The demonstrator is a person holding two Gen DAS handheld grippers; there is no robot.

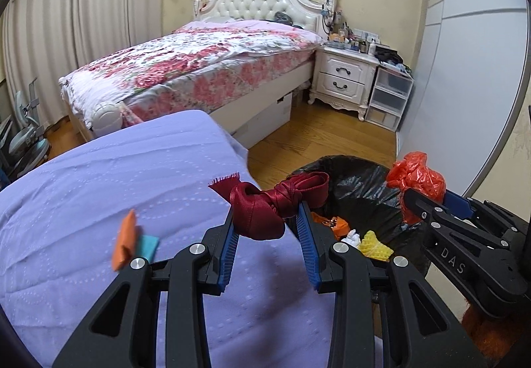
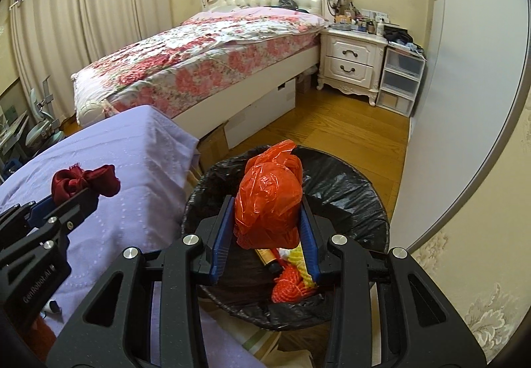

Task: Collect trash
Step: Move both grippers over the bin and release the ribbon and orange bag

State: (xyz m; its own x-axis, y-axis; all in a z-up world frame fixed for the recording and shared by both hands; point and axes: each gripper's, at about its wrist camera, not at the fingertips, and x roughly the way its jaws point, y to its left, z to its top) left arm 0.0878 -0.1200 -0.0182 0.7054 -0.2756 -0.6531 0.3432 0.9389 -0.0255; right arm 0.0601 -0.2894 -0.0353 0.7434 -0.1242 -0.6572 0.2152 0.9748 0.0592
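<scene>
The left tongs (image 1: 268, 218) are closed around a knotted dark red ribbon (image 1: 265, 205), which is pinched between the blue pads and held in the air over the edge of the lilac cloth (image 1: 99, 175). To the left of these tongs, an orange scrap (image 1: 124, 240) and a teal scrap (image 1: 147, 245) lie touching each other on the cloth.

The right tongs (image 2: 268, 225) grip a crumpled orange-red plastic bag (image 2: 268, 198) between their pads and hold it directly above the bin (image 2: 348, 175), a round container lined with a black plastic liner. Inside the bin, below the right tongs, sit a tangle of orange-red netting (image 2: 292, 288), a piece of yellow foam mesh (image 1: 373, 243), a dark tube with a gold band (image 2: 267, 257), a white crumpled bit (image 1: 352, 238) and an orange wrapper (image 1: 335, 223). The bin stands just to the right of the left tongs, beside the cloth's edge.

Beyond both tongs is the wooden floor (image 2: 348, 125), then a bed with a floral cover (image 2: 199, 49). To the right of the bed stand a white nightstand (image 2: 351, 61) crowded with small items and a set of clear plastic drawers (image 2: 400, 82).
</scene>
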